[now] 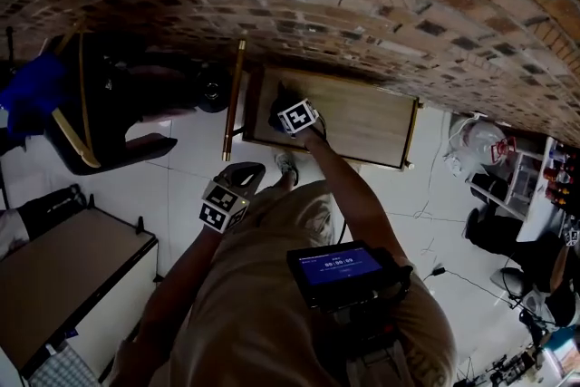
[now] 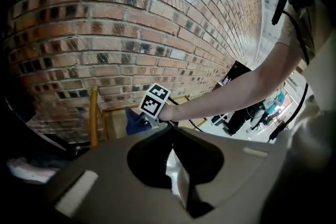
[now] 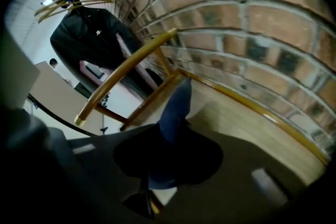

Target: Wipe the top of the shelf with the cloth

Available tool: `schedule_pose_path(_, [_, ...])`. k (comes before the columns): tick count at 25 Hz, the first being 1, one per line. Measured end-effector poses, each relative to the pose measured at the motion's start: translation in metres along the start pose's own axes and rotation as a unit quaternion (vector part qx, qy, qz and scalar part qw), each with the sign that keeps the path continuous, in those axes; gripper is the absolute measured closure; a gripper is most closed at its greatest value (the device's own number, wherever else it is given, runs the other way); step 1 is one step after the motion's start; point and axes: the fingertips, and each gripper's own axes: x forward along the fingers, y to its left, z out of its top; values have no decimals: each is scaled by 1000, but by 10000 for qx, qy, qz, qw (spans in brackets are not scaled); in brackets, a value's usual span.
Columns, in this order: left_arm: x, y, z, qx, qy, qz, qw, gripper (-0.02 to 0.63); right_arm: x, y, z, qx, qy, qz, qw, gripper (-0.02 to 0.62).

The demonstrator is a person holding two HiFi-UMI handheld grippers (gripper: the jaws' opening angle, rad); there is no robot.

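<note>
Pinching the blue cloth (image 3: 176,107) in the closed fingers of the right gripper (image 1: 281,115), at the left end of the shelf top (image 1: 362,122) — long axis running rightward along the brick wall (image 1: 317,14). Hanging nearer, off it — left gripper (image 1: 245,177), fingers together, empty.

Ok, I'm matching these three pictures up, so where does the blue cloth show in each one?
Head view: not separable; only a dark patch under the right gripper at the shelf top's left end.
Left gripper view: blue cloth, centre-left, just below the marker cube.
Right gripper view: centre, pinched in the shut jaws, trailing up onto the shelf top.
Shared landmark: the brick wall behind the shelf.
</note>
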Motion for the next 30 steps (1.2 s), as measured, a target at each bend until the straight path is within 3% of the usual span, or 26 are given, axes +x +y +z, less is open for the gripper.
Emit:
schedule_pose_path(5, [-33, 22, -26, -341, -24, 298, 9990, 601, 60, 71, 21, -308, 241, 583, 9975, 515])
schedule_pose_path(8, [-45, 32, -39, -489, -39, 411, 9979, 601, 78, 65, 10, -577, 841, 71, 9948, 515])
schedule_pose_path(14, [-57, 44, -58, -656, -20, 524, 9965, 601, 100, 64, 18, -883, 732, -28, 9934, 515])
schedule_pose_path(18, [-47, 31, -56, -585, -7, 349, 9977, 601, 78, 32, -5, -944, 760, -328, 9921, 515])
schedule_pose_path(30, [13, -15, -11, 41, 185, -148, 9997, 601, -48, -131, -134, 95, 682, -1222, 9901, 515])
